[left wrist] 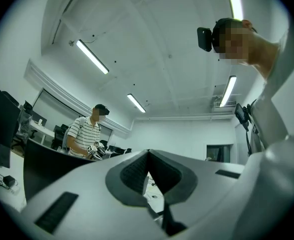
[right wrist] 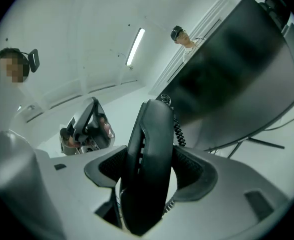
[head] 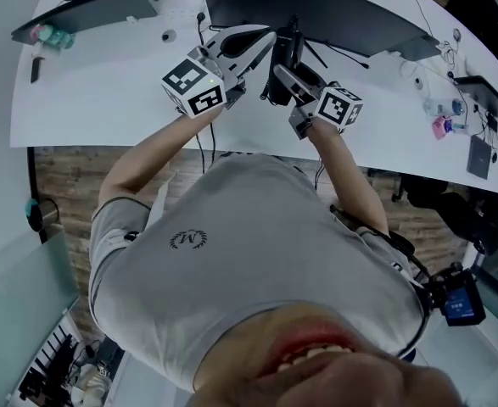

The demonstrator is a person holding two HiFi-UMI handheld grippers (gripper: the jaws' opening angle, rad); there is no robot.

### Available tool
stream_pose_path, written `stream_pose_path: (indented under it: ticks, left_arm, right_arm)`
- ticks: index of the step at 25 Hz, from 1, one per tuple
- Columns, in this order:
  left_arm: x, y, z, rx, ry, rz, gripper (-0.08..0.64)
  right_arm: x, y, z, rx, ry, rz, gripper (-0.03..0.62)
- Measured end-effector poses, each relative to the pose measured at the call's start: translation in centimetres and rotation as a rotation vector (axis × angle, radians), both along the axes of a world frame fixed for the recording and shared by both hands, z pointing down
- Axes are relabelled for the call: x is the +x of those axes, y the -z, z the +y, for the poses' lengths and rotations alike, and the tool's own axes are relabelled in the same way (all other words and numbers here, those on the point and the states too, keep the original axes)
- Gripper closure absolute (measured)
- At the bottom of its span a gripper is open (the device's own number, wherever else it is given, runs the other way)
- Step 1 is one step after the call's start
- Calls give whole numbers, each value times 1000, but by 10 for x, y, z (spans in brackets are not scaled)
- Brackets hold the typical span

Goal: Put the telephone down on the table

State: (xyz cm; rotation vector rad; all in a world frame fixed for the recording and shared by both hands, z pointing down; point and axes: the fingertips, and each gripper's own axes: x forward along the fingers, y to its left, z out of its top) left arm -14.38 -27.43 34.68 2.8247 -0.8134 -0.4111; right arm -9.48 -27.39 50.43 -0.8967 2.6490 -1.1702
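The black telephone handset (right wrist: 149, 169) stands upright between the pads of my right gripper (right wrist: 148, 166), which is shut on it. Its coiled cord (right wrist: 178, 131) hangs at its right side. In the head view the handset (head: 281, 58) is held above the white table (head: 104, 100), just in front of the big dark monitor (head: 316, 7). My left gripper (head: 261, 39) is close to the handset's left and points at it. In its own view the left gripper (left wrist: 149, 154) tilts up toward the ceiling, its pads meeting with nothing between them.
The monitor (right wrist: 237, 74) rises right behind the handset. A laptop (head: 87, 11) lies at the table's far left, and small items and cables (head: 441, 125) at the right. The table's near edge (head: 147, 147) runs by the person's arms. A person (left wrist: 84, 136) stands in the background.
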Motion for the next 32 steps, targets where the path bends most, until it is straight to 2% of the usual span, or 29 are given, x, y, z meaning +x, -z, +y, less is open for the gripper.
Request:
stream_pose_path:
  ticks: [7,12,19,25,29,32]
  left_arm:
    - [-9,0,-4,-25,4,-9,551]
    - [-9,-1,-3,-57,-13,-40,551]
    - [-12,5,1,-42,-14,-74,551]
    - [-13,1,-2,-52,-8,-76,551]
    - [-12,-3,-6,-52,-11,-96,551]
    - [-18,-2,-8,-57,4,-109,551]
  right_arm:
    - [5,-63,-1,-99,-1,84,296]
    - [2,-118,10,-238,13,97,298]
    - [14,-182,12,-349,-31,132,299]
    - [17,-243,29,-454,-10,200,299]
    - [25,-288,40,-567,-10,217,299]
    - [28,-309,48,-589,4,233,299]
